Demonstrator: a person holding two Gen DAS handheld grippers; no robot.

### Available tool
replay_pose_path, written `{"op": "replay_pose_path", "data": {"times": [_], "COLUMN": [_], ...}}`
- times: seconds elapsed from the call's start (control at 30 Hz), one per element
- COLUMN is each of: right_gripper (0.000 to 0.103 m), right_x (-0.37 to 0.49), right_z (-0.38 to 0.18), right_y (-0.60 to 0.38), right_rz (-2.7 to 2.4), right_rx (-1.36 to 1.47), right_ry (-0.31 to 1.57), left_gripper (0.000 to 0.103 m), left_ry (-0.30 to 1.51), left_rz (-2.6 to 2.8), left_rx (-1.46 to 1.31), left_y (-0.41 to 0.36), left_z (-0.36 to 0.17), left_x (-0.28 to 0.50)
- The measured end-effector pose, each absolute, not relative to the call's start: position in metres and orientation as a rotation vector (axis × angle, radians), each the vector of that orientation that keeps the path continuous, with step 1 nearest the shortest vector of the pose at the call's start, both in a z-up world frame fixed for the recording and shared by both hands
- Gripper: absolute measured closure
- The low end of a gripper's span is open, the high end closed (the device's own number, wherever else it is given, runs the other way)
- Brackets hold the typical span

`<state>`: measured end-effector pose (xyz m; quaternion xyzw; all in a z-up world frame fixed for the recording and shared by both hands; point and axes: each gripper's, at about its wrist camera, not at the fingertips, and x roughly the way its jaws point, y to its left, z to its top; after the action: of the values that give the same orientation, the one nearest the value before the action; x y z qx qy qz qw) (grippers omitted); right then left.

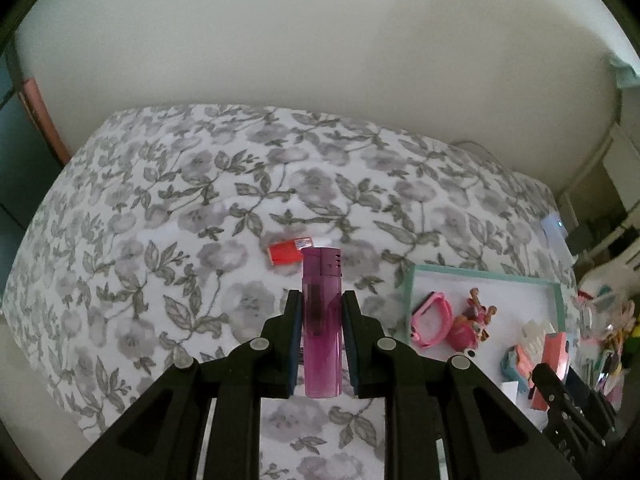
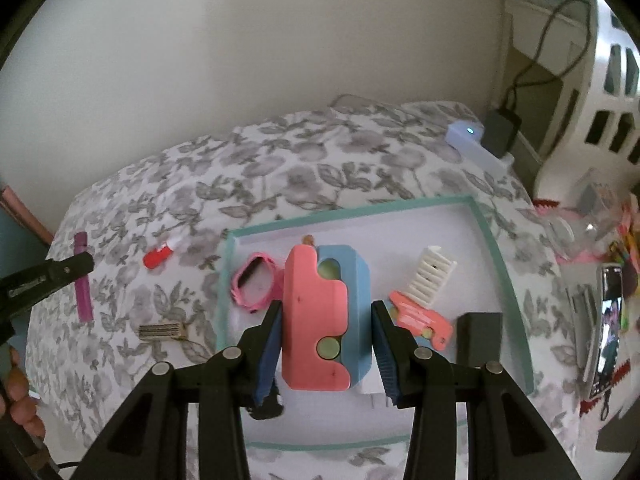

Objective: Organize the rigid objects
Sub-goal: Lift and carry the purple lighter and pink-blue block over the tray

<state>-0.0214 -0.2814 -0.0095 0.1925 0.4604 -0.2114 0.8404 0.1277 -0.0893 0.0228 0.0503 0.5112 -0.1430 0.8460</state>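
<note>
My left gripper (image 1: 321, 304) is shut on a translucent purple lighter (image 1: 322, 320), held upright above the floral bedcover. A red lighter (image 1: 286, 252) lies on the cover just beyond it. My right gripper (image 2: 326, 316) is shut on a pink and blue block (image 2: 320, 320) over the teal-rimmed white tray (image 2: 352, 208). In the tray lie a pink watch (image 2: 254, 280), a white comb (image 2: 432, 276), a small pink piece (image 2: 420, 316) and a black box (image 2: 480, 336). The right wrist view also shows the left gripper (image 2: 68, 270) with the purple lighter (image 2: 85, 300) at far left.
A small metal comb-like item (image 2: 162, 331) lies on the cover left of the tray. A pale device with a lit dot (image 2: 476, 144) sits at the bed's far corner. Clutter and a phone (image 2: 608, 320) lie right of the tray. A toy figure (image 1: 476, 316) is in the tray.
</note>
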Motion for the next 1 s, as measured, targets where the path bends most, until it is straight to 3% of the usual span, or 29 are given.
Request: {"op": "replay_pose_path", "data": {"times": [1.0], "right_gripper": [0.058], "right_x": [-0.048], "right_z": [-0.034], "right_y": [-0.345], "right_rz": [-0.511], "right_rx": [0.540], "right_ry": [1.052], "left_gripper": [0.083], "left_ry": [1.230], "left_rz": [-0.631], "left_rx": [0.297], "left_y": [-0.207], "left_z": [-0.015], "left_x": [0.039]}}
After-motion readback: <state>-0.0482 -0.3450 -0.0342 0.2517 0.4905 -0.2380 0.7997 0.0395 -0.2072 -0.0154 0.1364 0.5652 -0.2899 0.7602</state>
